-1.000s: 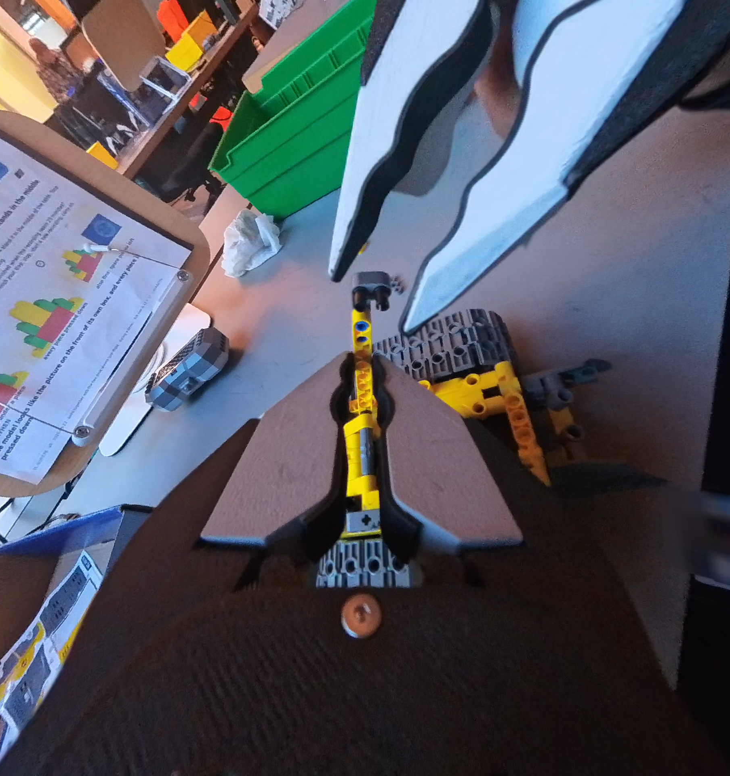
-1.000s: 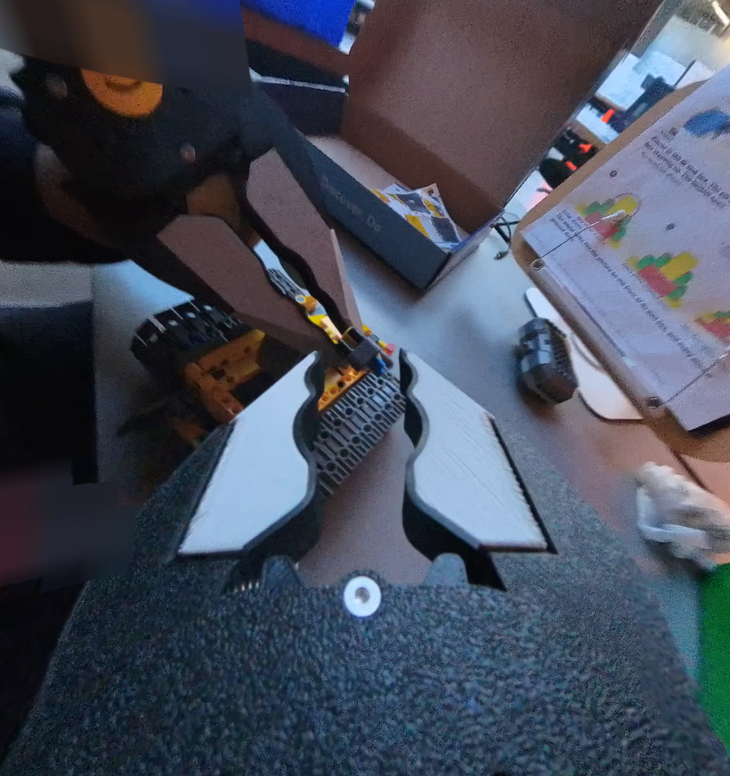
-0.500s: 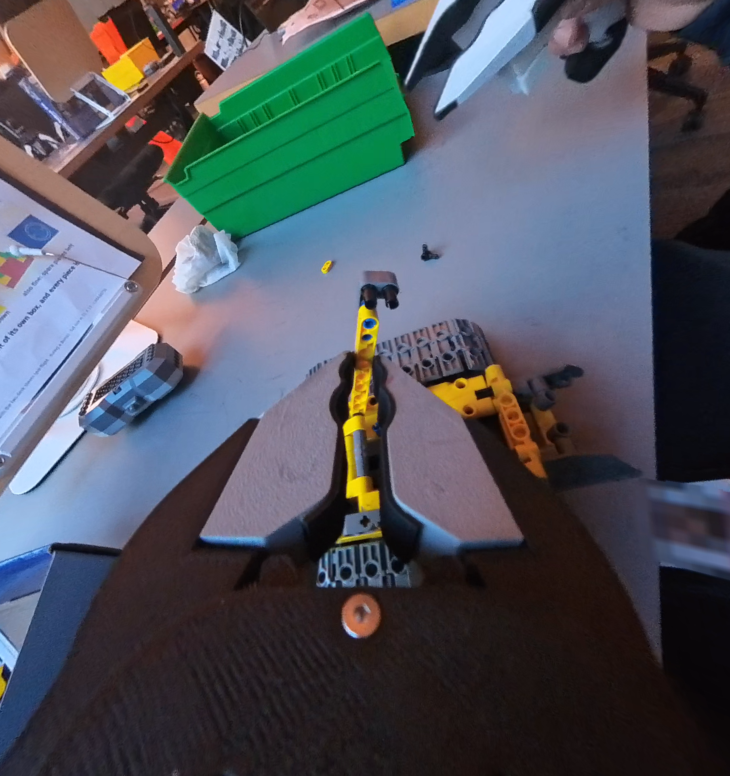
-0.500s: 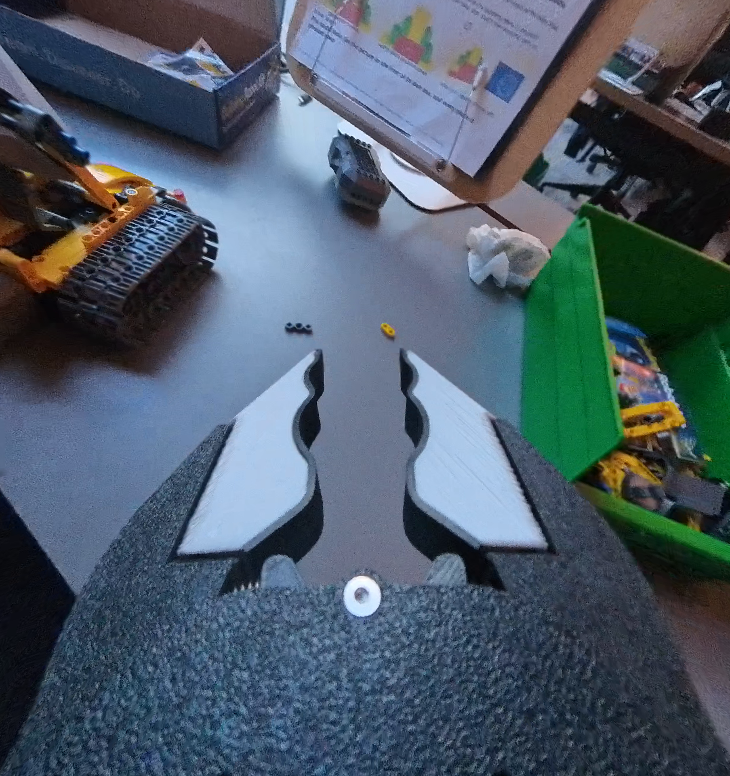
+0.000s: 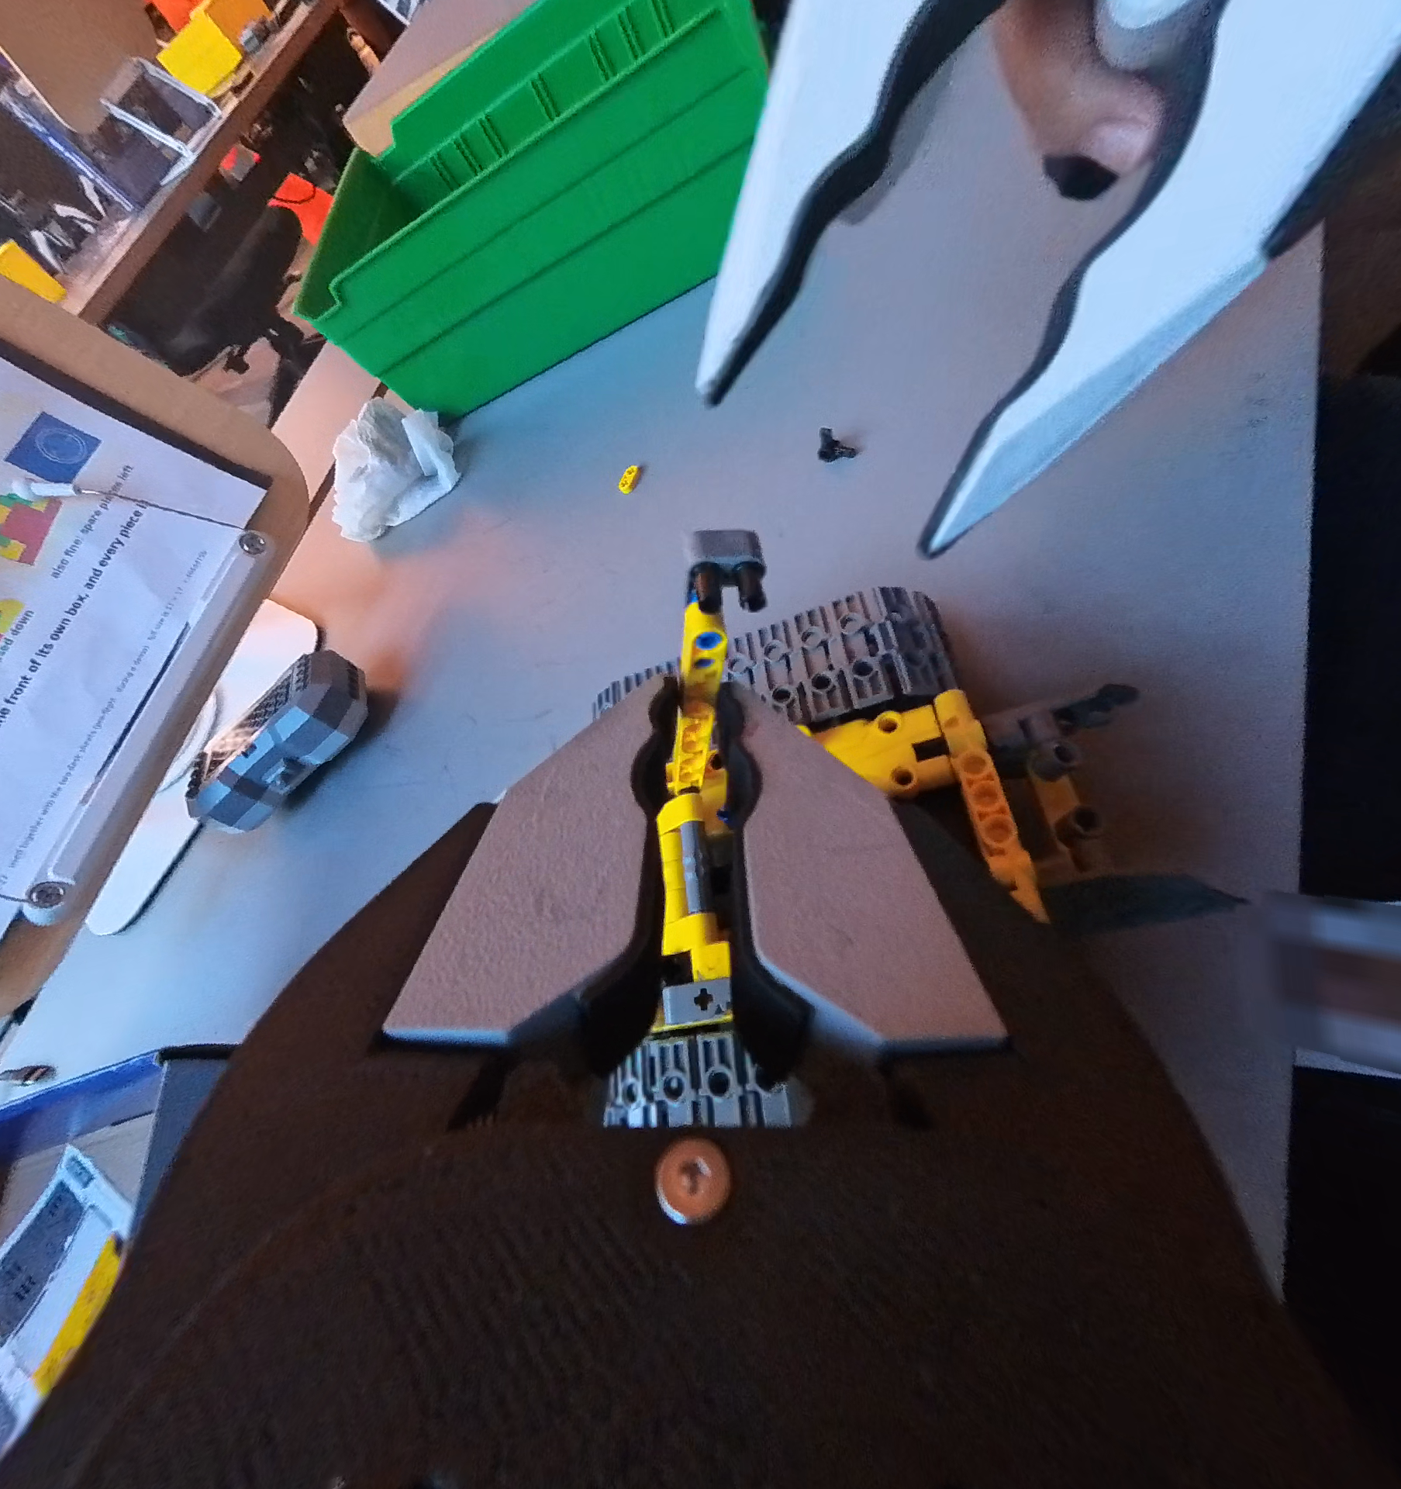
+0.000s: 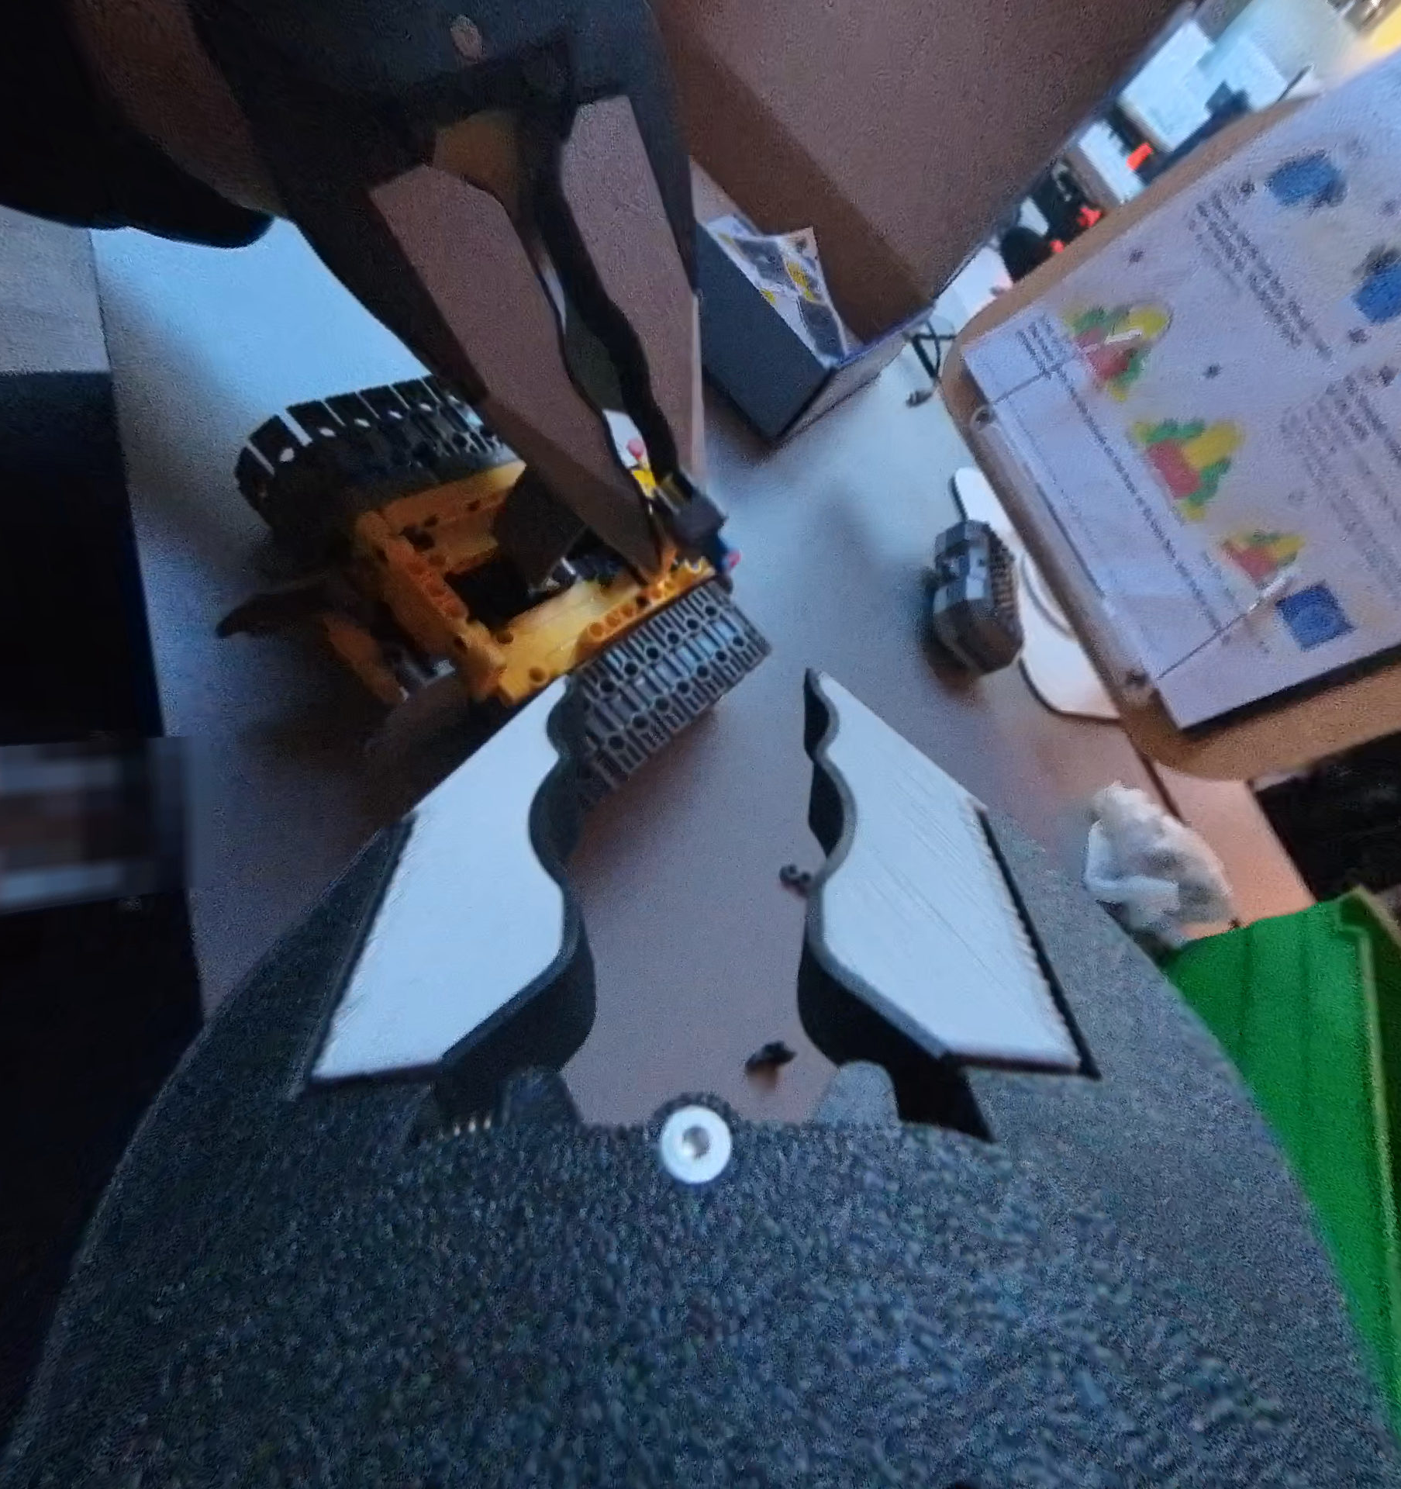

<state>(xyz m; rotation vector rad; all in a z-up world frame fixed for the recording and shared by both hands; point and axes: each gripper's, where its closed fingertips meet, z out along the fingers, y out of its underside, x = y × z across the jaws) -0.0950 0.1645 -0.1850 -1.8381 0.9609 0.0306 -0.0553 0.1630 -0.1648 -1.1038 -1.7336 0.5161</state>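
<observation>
My left gripper (image 5: 697, 691) is shut on the yellow arm (image 5: 690, 854) of a brick-built tracked vehicle (image 5: 850, 665). The arm ends in a grey connector (image 5: 721, 548) with two black pins. My right gripper (image 6: 685, 685) is open and empty, and its left fingertip is beside the vehicle's grey track (image 6: 665, 677). In the left wrist view the right gripper (image 5: 822, 475) hangs above and beyond the connector, apart from it. The left gripper (image 6: 673, 524) shows over the vehicle's yellow frame (image 6: 520, 620). A small black pin (image 6: 769, 1055) lies on the table between the right fingers.
A green bin (image 5: 536, 201) stands at the back, with a crumpled tissue (image 5: 391, 467) beside it. A tiny yellow piece (image 5: 628, 478) and a black pin (image 5: 834, 443) lie loose. A grey brick block (image 5: 278, 753) sits by a picture board (image 5: 77, 604). A blue box (image 5: 36, 1209) is near left. There is about 6 cm between the tips of the two grippers. Both grippers' tips are roughly 15 cm from the small black pin (image 6: 769, 1055). Look for it in the left wrist view (image 5: 837, 449) too.
My right gripper swung away toward the green bin half a second ago and has come back beside the vehicle, jaws wider apart. My left gripper kept its hold on the yellow arm.
</observation>
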